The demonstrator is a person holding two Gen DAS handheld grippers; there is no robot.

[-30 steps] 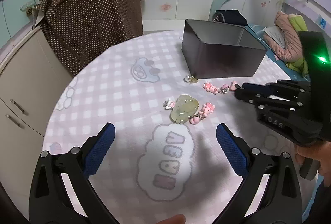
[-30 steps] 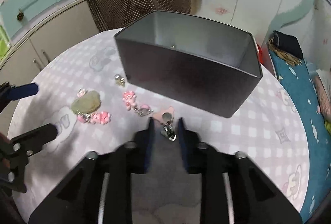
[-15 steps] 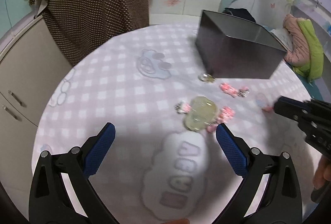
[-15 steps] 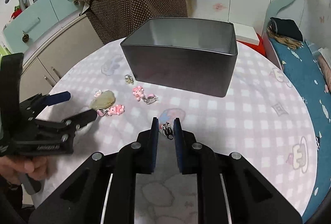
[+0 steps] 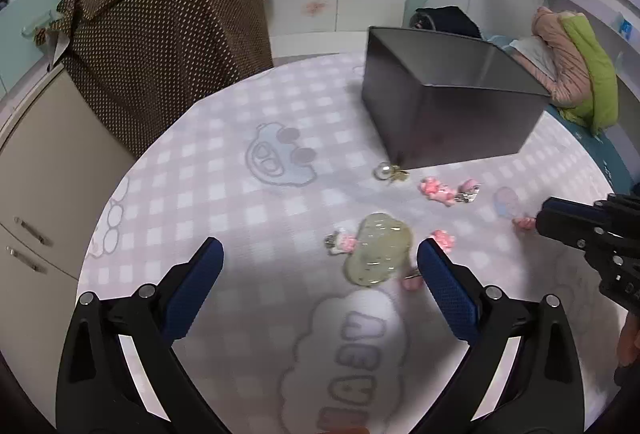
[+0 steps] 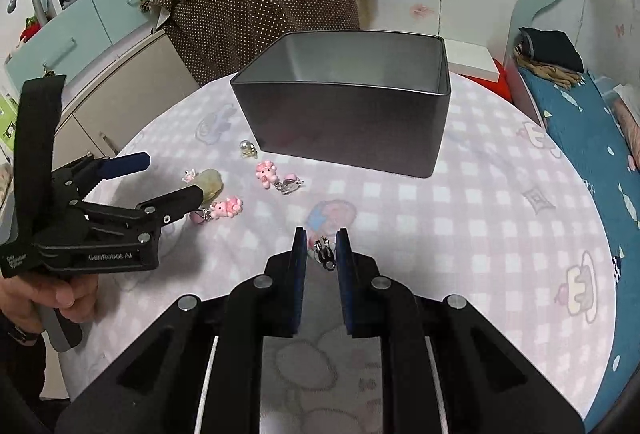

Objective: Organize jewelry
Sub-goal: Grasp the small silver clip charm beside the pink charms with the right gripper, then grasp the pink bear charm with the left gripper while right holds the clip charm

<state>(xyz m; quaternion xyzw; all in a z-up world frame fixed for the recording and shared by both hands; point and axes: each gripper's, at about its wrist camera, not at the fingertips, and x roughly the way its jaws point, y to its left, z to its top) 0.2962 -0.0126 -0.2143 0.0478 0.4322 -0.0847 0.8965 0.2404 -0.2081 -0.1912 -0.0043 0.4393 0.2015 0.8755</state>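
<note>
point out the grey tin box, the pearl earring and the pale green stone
grey tin box (image 6: 344,125), right wrist view, on its near outer wall
pearl earring (image 5: 383,170), left wrist view, on the round pearl
pale green stone (image 5: 378,249), left wrist view, on its middle

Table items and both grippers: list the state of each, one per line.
Left gripper: open, holding nothing.
Right gripper: shut on a small metal clip earring, raised above the table.
Metal box: upright, open-topped, nothing visible inside.
Green stone pendant: lying flat on the tablecloth.
Pearl earring: lying by the box corner.
Pink charm earring: lying loose in front of the box.
</note>
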